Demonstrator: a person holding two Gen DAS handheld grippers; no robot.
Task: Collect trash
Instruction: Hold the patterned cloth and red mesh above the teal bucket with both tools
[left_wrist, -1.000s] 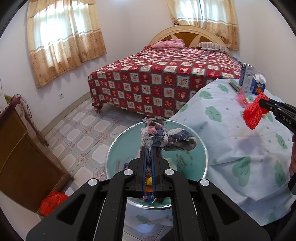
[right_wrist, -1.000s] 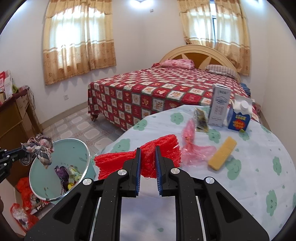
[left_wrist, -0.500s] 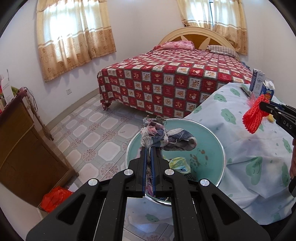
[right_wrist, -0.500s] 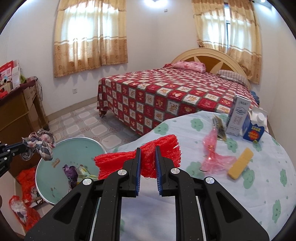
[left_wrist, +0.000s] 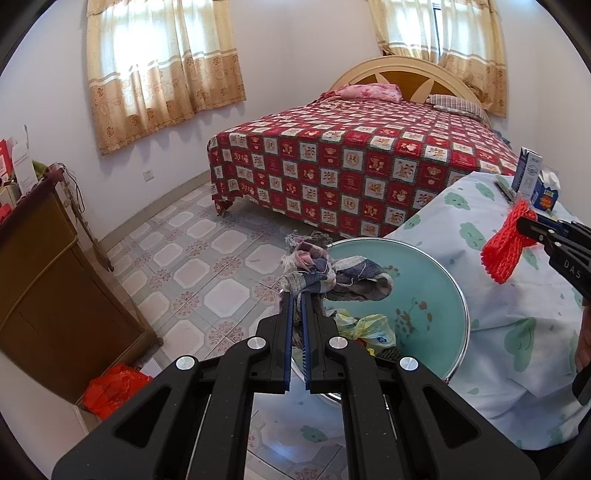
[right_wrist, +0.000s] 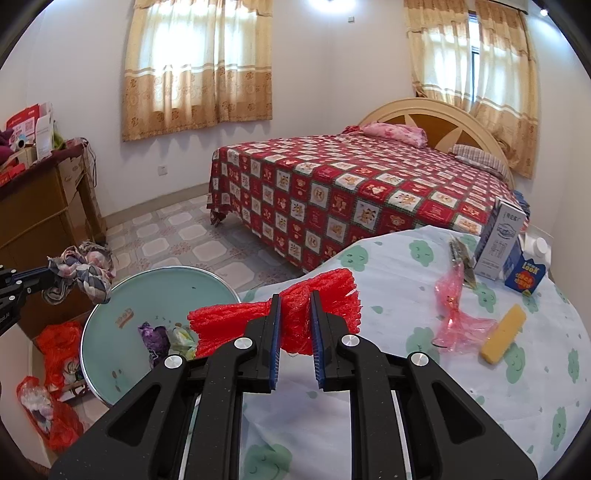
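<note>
A: Item one, left gripper (left_wrist: 297, 295). State?

B: Jaws nearly together, pinching a bundle of rags (left_wrist: 317, 271). The bundle hangs off the tips above the near rim of the bin (left_wrist: 458, 295), so opening the jaws would likely drop it in.

A: Item two, right gripper (right_wrist: 295, 299).

B: Jaws part closed on a red net (right_wrist: 291, 317), gripped at its middle so both ends fan out sideways. It hangs over the table edge, near the bin but not above it. A mid-grip keeps the loose ends from trailing on the cloth (right_wrist: 461, 406).

A: Item three, the bin.

B: Teal, round, metal rim, on the floor just beside the table. Already holds a yellow bag (left_wrist: 364, 328) and a purple scrap (right_wrist: 153, 336). Set low and close, so things lifted off the table need only a short carry.

A: Left on the table?

B: A pink wrapper (right_wrist: 454, 317), a yellow block (right_wrist: 504, 334), two cartons (right_wrist: 511, 247) at the far edge, and a thin dark packet beside them. Whether the cartons count as trash, I cannot tell.

A: Stage of task?

B: Partway, by my estimate: two pieces in hand, several uncollected.
</note>
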